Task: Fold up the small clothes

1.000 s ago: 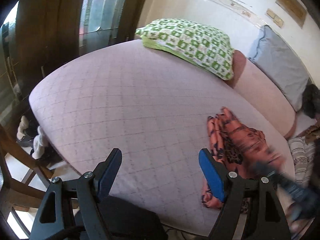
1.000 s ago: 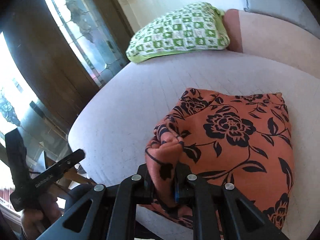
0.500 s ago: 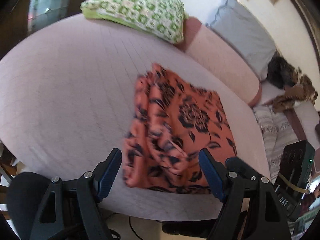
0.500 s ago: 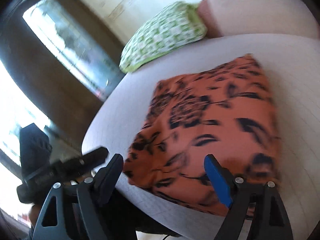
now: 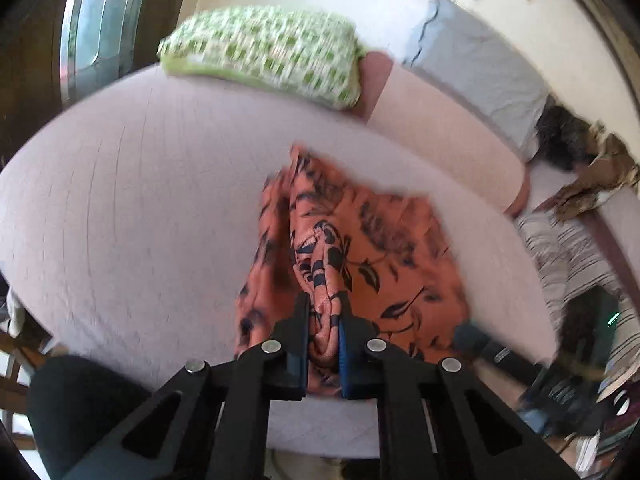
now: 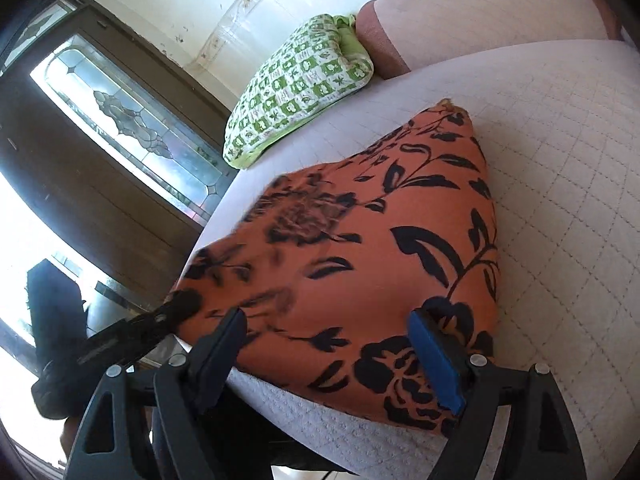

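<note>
The cloth [image 5: 360, 248] lies on the bed [image 5: 140, 200] near its six o'clock edge. The left tool [image 5: 323, 312] sits at the cloth's six o'clock edge, a fold of it between the jaws. The right tool [image 6: 332, 344] is at the same edge, toward three o'clock of the left. A pillow [image 5: 264, 52] rests on the bed at twelve o'clock. A cushion [image 5: 476, 68] stands at two o'clock, behind a bolster [image 5: 440, 136].
</note>
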